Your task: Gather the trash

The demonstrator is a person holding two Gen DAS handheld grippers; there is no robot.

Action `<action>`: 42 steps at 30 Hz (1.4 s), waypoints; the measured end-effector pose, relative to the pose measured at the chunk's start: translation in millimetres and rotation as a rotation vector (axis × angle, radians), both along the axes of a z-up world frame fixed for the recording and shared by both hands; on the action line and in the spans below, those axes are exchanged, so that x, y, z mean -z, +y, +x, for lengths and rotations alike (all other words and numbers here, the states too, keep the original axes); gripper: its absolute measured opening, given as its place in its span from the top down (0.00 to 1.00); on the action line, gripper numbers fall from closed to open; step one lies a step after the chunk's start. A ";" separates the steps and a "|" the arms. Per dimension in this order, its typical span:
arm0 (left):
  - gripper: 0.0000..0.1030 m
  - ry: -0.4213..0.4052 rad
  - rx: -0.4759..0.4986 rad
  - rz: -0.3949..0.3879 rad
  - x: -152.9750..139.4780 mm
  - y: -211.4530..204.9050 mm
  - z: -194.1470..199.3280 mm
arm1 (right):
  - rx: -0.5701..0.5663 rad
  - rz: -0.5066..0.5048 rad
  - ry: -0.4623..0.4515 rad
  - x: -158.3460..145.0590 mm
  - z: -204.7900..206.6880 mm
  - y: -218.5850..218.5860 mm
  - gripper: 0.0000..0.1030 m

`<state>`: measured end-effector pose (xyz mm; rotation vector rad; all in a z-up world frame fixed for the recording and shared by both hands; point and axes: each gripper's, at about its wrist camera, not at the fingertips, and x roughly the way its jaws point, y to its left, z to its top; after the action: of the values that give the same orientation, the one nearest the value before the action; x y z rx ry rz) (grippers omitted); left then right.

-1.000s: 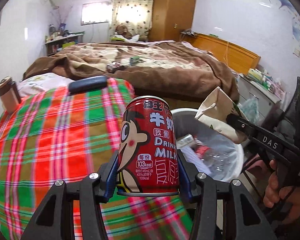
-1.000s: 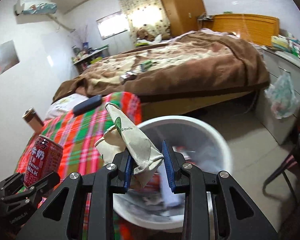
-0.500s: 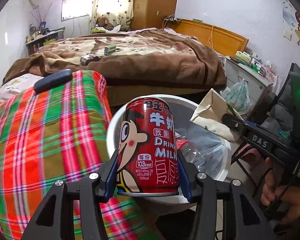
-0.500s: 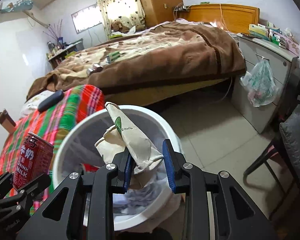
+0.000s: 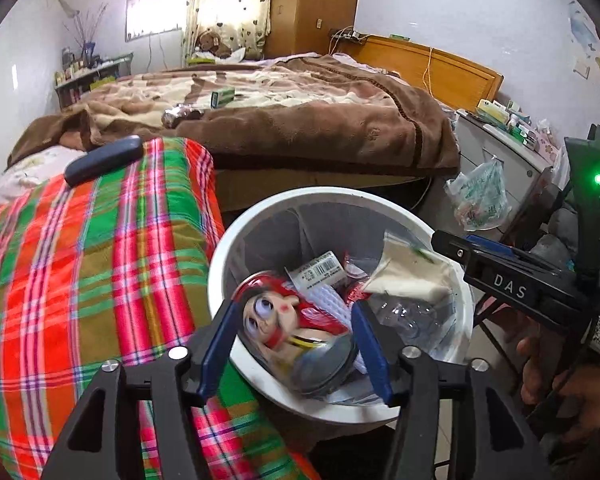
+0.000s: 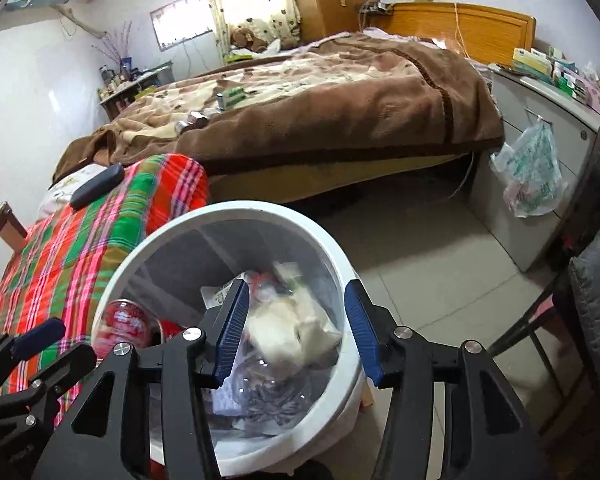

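Jaws of our left gripper (image 5: 294, 354) and right gripper (image 6: 296, 330) just opened, empty; glossy red can (image 5: 288, 320) and crumpled paper bag (image 6: 290, 330) below, in round white bin (image 6: 340, 256).

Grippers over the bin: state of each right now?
Left gripper: open, jaws just opened, red milk can dropping free into the bin.
Right gripper: open, jaws just opened, paper bag released.
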<state>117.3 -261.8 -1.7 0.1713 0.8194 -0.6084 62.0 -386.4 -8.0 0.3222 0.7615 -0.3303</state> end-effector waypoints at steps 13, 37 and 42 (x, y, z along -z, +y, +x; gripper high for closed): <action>0.37 -0.052 -0.056 -0.014 -13.3 22.2 -19.4 | -0.034 -0.021 -0.049 -11.5 -18.6 21.4 0.50; 0.37 -0.225 -0.217 -0.016 -20.7 89.7 -105.1 | -0.053 -0.150 -0.195 -9.6 -85.0 91.4 0.50; 0.37 -0.234 -0.238 -0.002 -11.9 96.0 -118.6 | -0.052 -0.144 -0.200 -7.8 -91.2 97.9 0.50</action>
<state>-1.3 -165.7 10.2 0.1378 0.6017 -0.3565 -29.2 -288.5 -0.2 0.1960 0.5455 -0.2968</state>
